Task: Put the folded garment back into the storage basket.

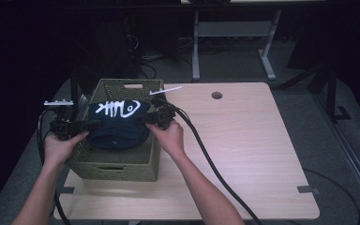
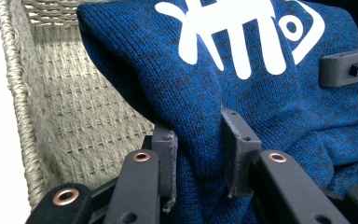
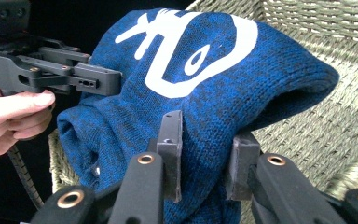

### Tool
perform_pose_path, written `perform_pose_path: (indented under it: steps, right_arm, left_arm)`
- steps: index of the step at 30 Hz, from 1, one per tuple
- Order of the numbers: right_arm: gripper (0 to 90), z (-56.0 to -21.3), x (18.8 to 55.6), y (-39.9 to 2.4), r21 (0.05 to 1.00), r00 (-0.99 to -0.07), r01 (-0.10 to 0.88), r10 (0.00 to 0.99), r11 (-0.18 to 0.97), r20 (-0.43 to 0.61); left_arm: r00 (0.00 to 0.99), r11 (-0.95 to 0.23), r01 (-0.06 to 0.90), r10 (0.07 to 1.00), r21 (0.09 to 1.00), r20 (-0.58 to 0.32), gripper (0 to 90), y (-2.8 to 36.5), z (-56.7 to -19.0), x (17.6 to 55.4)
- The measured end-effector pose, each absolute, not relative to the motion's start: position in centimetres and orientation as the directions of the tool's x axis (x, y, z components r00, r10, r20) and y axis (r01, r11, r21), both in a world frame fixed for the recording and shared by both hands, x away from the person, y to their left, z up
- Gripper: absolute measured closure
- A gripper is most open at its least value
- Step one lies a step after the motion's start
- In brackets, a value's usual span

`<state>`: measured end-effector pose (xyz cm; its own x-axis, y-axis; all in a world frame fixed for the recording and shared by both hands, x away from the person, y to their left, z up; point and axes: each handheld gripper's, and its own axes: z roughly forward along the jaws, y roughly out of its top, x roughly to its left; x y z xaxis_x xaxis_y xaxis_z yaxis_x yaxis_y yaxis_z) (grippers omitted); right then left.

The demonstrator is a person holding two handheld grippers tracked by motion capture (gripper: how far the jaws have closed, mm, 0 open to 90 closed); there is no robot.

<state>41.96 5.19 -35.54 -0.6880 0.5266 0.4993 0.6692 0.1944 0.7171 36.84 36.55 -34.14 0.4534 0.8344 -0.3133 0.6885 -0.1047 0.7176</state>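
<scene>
Left gripper [image 1: 85, 126] and right gripper [image 1: 143, 120] each clamp an opposite edge of the blue knit garment [image 1: 117, 123] (white fish-skeleton print on top), jaws pinched on bunched fabric in both gripper views. The garment hangs stretched between them over the open top of the woven basket [image 1: 116, 165], its lower part sagging inside the rim; whether it touches the bottom, cannot tell. Basket sits at the left end of the wooden counter [image 1: 243, 150], left hand [image 1: 61, 149] and right hand [image 1: 171, 138] just beside its walls.
</scene>
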Motion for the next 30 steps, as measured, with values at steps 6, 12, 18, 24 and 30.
perform_pose_path:
  steps: [6, 12, 18, 24, 30]
  right_arm:
    - [70.8, -36.1, 42.0, 5.5, 0.708, -0.679, 0.678, 0.538, 0.198, 0.5]
    - [70.3, -36.7, 41.9, 5.8, 0.698, -0.677, 0.683, 0.545, 0.214, 0.495]
    - [69.7, -37.0, 41.9, 6.3, 0.694, -0.677, 0.685, 0.55, 0.224, 0.49]
    - [67.5, -37.3, 41.9, 6.6, 0.688, -0.672, 0.688, 0.562, 0.233, 0.482]
    - [64.9, -37.3, 41.8, 6.6, 0.692, -0.674, 0.679, 0.581, 0.244, 0.457]
  left_arm:
    - [0.453, -0.134, 0.696, 0.844, 0.706, -0.286, 68.9, 36.4, -34.3, 36.9]
    - [0.441, -0.134, 0.71, 0.85, 0.691, -0.288, 68.9, 36.5, -35.1, 37.1]
    - [0.425, -0.133, 0.717, 0.861, 0.684, -0.279, 67.3, 36.7, -35.4, 37.0]
    - [0.423, -0.144, 0.722, 0.866, 0.676, -0.268, 66.4, 36.8, -35.7, 37.1]
    - [0.414, -0.149, 0.729, 0.874, 0.668, -0.256, 64.5, 36.5, -35.9, 37.3]
